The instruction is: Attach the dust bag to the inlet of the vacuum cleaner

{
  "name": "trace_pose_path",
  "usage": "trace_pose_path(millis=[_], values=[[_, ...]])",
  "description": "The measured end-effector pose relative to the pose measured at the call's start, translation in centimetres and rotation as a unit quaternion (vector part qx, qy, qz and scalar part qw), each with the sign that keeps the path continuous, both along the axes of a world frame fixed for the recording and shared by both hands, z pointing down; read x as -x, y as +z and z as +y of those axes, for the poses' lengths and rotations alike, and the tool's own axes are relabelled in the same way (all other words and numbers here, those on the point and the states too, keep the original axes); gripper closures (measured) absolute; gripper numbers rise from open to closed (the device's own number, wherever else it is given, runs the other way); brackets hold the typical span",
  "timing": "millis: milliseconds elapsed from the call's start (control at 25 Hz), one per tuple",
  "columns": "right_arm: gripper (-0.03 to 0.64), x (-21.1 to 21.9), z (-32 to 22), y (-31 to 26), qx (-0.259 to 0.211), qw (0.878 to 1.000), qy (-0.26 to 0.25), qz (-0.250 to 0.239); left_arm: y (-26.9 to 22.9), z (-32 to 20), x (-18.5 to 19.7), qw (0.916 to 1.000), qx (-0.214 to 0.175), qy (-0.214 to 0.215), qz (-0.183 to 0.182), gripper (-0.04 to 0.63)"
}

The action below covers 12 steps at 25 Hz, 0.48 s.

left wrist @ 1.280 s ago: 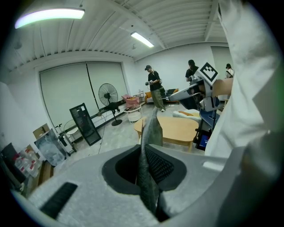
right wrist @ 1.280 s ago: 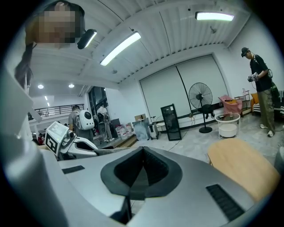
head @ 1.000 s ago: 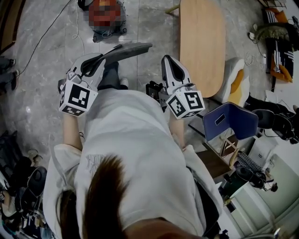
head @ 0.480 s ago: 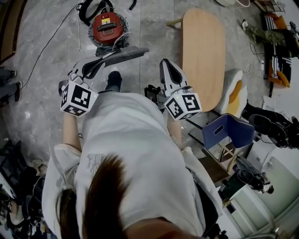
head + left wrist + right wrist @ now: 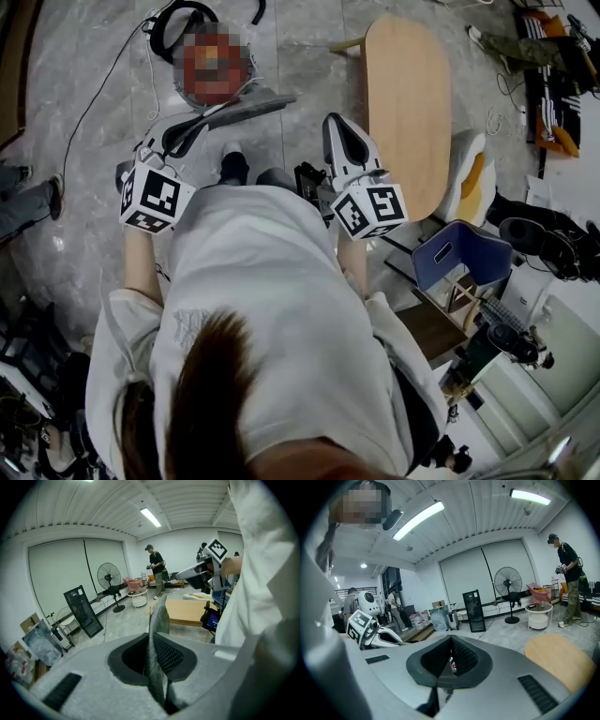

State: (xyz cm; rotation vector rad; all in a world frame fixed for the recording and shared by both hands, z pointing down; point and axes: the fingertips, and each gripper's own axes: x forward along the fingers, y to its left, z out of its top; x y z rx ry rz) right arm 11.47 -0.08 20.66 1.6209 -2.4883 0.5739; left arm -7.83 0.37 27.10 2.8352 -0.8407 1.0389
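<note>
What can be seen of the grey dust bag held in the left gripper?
The dust bag is a flat, grey, cloth-like sheet with a fine woven texture. The left gripper is shut on one end of it. From there it sticks out nearly level above the floor, its free end pointing towards the wooden table. In the left gripper view it stands edge-on between the jaws, slightly curved. Only the gripper's pads touch it.
</note>
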Motion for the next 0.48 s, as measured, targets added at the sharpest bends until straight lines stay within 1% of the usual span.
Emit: trace_pose_path(millis=[200, 480], values=[[0.615, 0.3, -1.0, -0.3, 0.0, 1.0, 0.0, 0.002, 0.2, -0.3, 0.3, 1.0, 0.006, -0.003, 0.008, 0.554], [0.615, 0.3, -2.4, -0.5, -0.005, 1.0, -0.025, -0.004, 0.2, -0.2, 0.1, 0.9997, 0.009, -0.022, 0.003, 0.555]])
